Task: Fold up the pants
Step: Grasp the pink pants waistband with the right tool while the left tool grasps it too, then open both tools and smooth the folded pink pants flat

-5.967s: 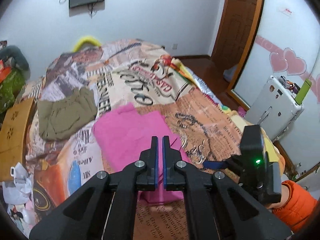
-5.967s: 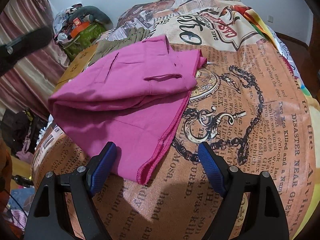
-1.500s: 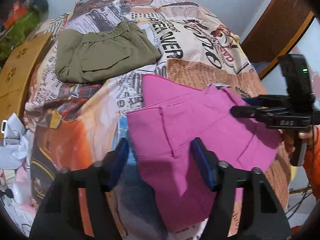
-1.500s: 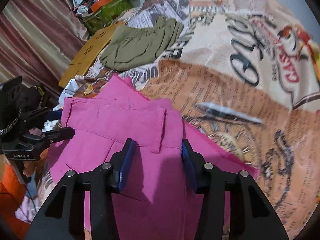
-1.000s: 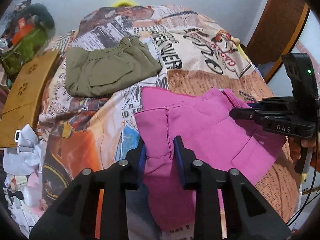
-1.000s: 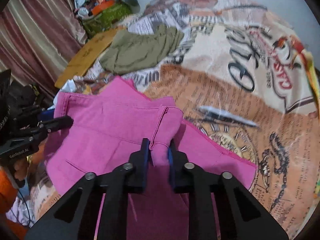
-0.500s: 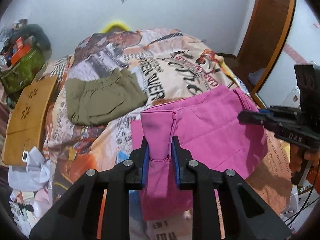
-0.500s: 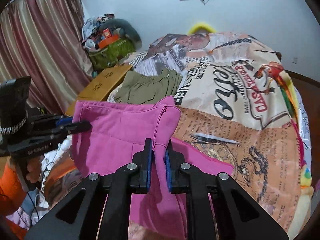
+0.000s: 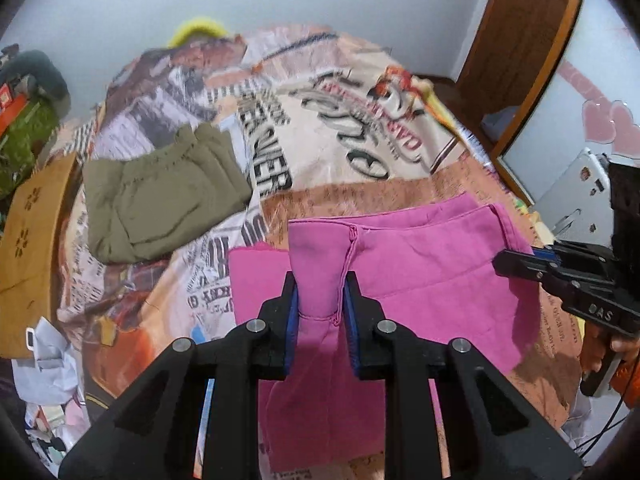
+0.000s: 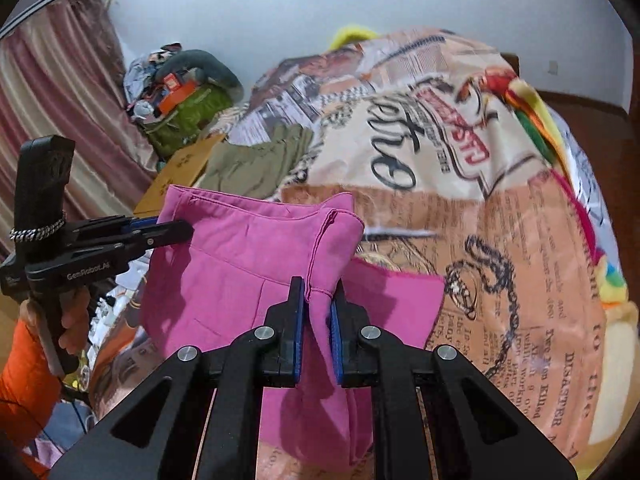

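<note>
Pink pants (image 9: 420,272) hang lifted off the bed by their waistband, stretched between both grippers. My left gripper (image 9: 320,300) is shut on one waistband corner, the cloth bunched between its blue pads. My right gripper (image 10: 318,300) is shut on the other corner of the pink pants (image 10: 240,272). Each gripper also shows in the other's view: the right gripper (image 9: 516,266) at the right edge, the left gripper (image 10: 176,230) at the left. The lower part of the pants still rests on the printed bedspread (image 9: 360,152).
Folded olive-green pants (image 9: 160,200) lie on the bed at the far left. A wooden board (image 9: 28,240) leans at the bed's left side, with a pile of bags (image 10: 180,96) beyond. A wooden door (image 9: 520,40) and a white case (image 9: 576,196) stand to the right.
Both grippers closed on the waistband corners and then rose, lifting the upper part of the pink pants off the bed and pulling it taut between them.
</note>
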